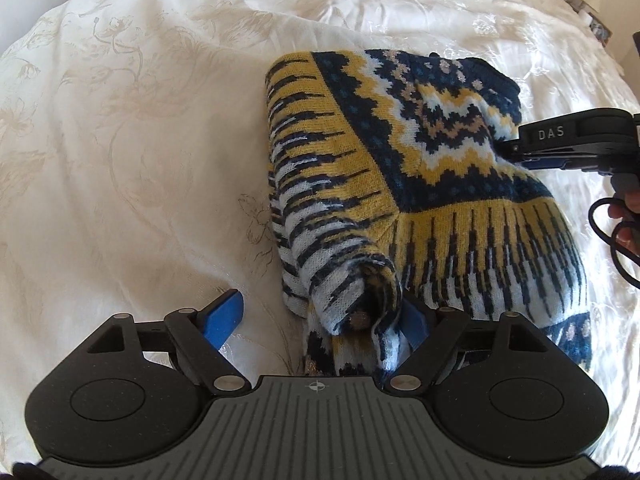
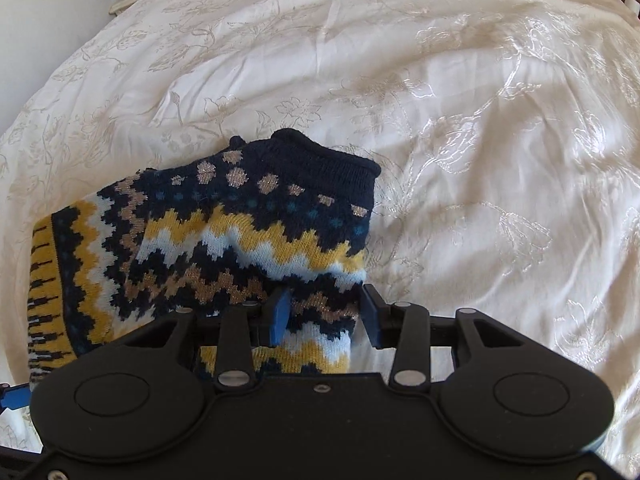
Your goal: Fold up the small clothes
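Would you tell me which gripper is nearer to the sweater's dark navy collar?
Right. The right gripper straddles the sweater just below the navy collar; the left gripper sits at the rolled sleeve end, farthest from it.

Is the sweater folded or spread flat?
Partly folded. The sweater lies bunched on the bedspread, its striped sleeve doubled over the body and rumpled, not flat.

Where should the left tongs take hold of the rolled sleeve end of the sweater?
Grip the sleeve cuff, the bunched open tube nearest the left tongs. Come straight forward, low over the bedspread. The blue fingers are spread wide on both sides of the roll, so closing there probably catches both layers.
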{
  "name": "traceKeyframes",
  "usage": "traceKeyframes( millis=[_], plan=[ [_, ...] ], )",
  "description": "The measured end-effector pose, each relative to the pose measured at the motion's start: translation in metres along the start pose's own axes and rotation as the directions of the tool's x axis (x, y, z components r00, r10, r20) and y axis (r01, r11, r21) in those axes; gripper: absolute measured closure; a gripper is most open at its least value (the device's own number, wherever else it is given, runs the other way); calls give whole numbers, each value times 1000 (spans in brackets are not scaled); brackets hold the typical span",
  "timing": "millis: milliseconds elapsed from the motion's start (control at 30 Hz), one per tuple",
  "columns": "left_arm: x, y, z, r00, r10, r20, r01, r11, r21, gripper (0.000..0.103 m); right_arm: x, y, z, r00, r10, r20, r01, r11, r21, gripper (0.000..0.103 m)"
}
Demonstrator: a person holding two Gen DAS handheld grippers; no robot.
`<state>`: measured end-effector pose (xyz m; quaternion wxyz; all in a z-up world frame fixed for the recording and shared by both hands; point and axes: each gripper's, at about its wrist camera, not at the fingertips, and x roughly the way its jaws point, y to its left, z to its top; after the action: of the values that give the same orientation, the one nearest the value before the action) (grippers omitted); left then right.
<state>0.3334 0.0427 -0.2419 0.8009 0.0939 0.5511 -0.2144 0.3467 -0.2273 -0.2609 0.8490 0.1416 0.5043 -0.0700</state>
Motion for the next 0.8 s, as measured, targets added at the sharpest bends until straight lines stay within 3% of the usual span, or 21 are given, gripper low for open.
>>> traceKeyframes(
  millis=[100, 400, 600, 800],
  plan=[
    [-1, 1, -1, 1000, -10, -1, 10, 1000, -7, 22, -7, -7, -1, 1000, 14, 19, -14, 1000, -12, 50],
    [-40, 9, -22, 995, -73, 73, 72, 997, 8, 23, -52, -39, -30, 993, 75, 93, -83, 992, 92, 33],
    [-35, 10, -34, 992, -123, 22, 124, 992, -30, 23, -57, -45, -49, 988, 134, 73, -141, 985, 100, 26],
    [-17, 4, -32, 985, -173, -5, 172, 983, -68, 23, -45, -41, -45, 979, 194, 62, -201, 972, 123, 20]
  ],
)
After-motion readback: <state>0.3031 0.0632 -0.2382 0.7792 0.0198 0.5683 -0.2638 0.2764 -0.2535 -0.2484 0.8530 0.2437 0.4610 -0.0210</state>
